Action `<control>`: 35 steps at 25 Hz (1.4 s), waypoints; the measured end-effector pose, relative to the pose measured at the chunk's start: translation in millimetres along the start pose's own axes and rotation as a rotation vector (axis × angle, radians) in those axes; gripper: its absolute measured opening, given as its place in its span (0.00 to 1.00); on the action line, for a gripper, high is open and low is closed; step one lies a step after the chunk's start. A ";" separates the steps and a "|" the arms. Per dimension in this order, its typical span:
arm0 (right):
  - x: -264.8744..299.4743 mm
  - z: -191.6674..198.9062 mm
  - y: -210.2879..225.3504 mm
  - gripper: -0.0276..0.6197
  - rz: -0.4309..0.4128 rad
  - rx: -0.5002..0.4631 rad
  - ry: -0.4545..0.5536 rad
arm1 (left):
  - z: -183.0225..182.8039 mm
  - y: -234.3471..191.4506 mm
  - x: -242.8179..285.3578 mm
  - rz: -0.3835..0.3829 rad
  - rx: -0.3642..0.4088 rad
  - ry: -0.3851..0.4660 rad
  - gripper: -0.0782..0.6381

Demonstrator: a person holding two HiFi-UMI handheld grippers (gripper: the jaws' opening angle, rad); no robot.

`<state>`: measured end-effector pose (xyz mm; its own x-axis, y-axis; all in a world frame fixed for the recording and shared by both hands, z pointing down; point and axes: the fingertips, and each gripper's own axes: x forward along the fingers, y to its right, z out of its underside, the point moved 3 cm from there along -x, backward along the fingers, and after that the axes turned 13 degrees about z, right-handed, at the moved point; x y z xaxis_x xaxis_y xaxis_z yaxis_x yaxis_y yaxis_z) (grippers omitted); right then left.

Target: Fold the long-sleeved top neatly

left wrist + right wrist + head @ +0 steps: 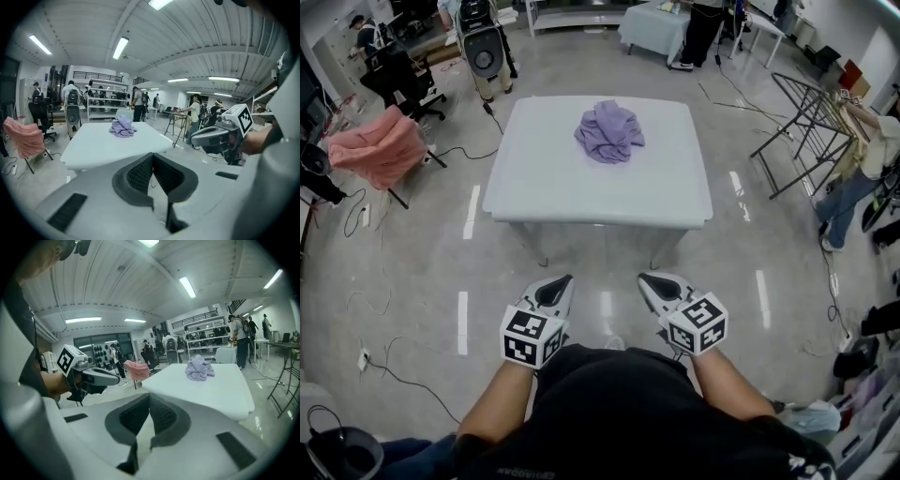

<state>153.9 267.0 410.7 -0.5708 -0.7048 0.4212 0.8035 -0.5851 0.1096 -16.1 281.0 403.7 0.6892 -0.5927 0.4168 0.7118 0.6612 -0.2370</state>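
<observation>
A crumpled lilac long-sleeved top (610,130) lies in a heap on the far half of a white table (553,192). It also shows in the left gripper view (123,127) and the right gripper view (199,368). My left gripper (566,280) and right gripper (644,278) hang side by side over the floor, well short of the table's near edge. Both are shut with nothing between their pads. In each gripper view the jaws (152,159) (149,399) meet at the tips.
A pink cloth (380,145) drapes a chair at the left. A metal drying rack (811,122) stands right of the table, with a person (862,164) beside it. Cables run over the grey floor. Another table (654,23) and people stand at the back.
</observation>
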 end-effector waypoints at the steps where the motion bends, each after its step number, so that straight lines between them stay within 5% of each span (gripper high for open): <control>1: 2.6 -0.3 7.8 0.05 -0.003 -0.004 -0.001 | -2.9 -1.1 7.0 -0.006 -0.001 0.003 0.11; 11: 14.8 -4.4 45.3 0.05 -0.022 0.006 -0.004 | -21.7 -7.3 38.7 -0.035 -0.010 -0.003 0.12; 19: 23.5 3.9 68.2 0.05 0.016 0.013 -0.020 | -23.7 -16.8 67.5 0.014 -0.010 -0.029 0.11; 26: 40.8 6.5 97.1 0.05 0.068 0.033 -0.063 | -48.2 -45.5 94.5 0.043 0.008 -0.014 0.11; 35: 116.3 -46.7 117.1 0.05 0.065 0.001 -0.052 | -62.1 -120.1 113.5 0.034 -0.016 -0.044 0.12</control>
<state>173.7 97.8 430.5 -0.5081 -0.7194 0.4737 0.8386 -0.5386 0.0816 -15.0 105.7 424.9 0.7066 -0.5490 0.4465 0.6906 0.6727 -0.2658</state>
